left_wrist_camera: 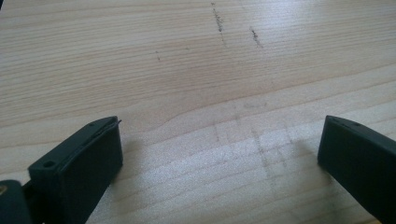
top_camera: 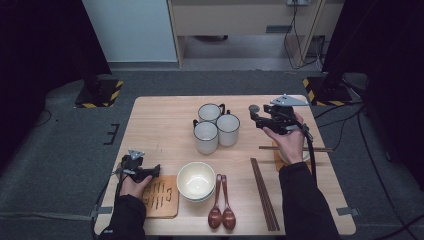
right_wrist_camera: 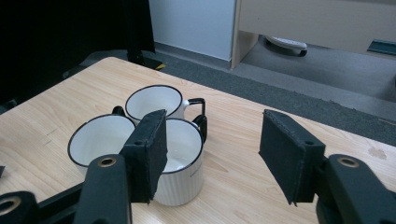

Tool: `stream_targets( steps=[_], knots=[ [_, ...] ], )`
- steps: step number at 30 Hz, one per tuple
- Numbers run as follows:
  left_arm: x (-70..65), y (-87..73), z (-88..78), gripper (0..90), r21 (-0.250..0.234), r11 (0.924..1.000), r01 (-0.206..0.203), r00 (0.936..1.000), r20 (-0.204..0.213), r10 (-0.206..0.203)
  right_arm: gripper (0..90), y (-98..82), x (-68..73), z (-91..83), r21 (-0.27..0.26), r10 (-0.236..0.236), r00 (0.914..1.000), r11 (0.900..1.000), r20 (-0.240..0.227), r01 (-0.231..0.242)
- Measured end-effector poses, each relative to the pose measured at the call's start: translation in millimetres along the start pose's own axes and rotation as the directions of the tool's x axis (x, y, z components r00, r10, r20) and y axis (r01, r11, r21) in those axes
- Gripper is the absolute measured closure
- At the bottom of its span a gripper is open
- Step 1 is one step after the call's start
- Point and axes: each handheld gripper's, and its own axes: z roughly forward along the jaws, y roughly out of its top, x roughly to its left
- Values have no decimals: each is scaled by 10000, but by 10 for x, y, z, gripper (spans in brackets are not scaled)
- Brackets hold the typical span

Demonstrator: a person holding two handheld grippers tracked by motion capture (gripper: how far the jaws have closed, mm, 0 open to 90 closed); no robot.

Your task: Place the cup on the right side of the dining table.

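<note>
A wooden tabletop (top_camera: 160, 125) seen from above. At the left, the left tool (top_camera: 156, 171) rests low beside a slatted wooden coaster (top_camera: 161, 196), its jaws spread wide with bare wood between them. Right of the coaster sits a cream bowl (top_camera: 196, 181), then two brown spoons (top_camera: 222, 204) lying side by side. Behind the bowl, three white mugs (top_camera: 216, 127) with dark rims stand clustered and touching. Right of the spoons lie dark chopsticks (top_camera: 264, 192). At the far right, the right tool (top_camera: 253, 113) is held above the tabletop, just right of the mugs, its jaws moderately apart and holding nothing.
</note>
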Motion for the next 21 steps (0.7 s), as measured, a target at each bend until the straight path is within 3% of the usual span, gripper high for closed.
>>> stream_targets(
  steps=[21],
  knots=[
    [0,0,0,0,0,10000,1,10000,3,-1,414,52,224,396,503,-206,9995,9985,-250,218]
  ],
)
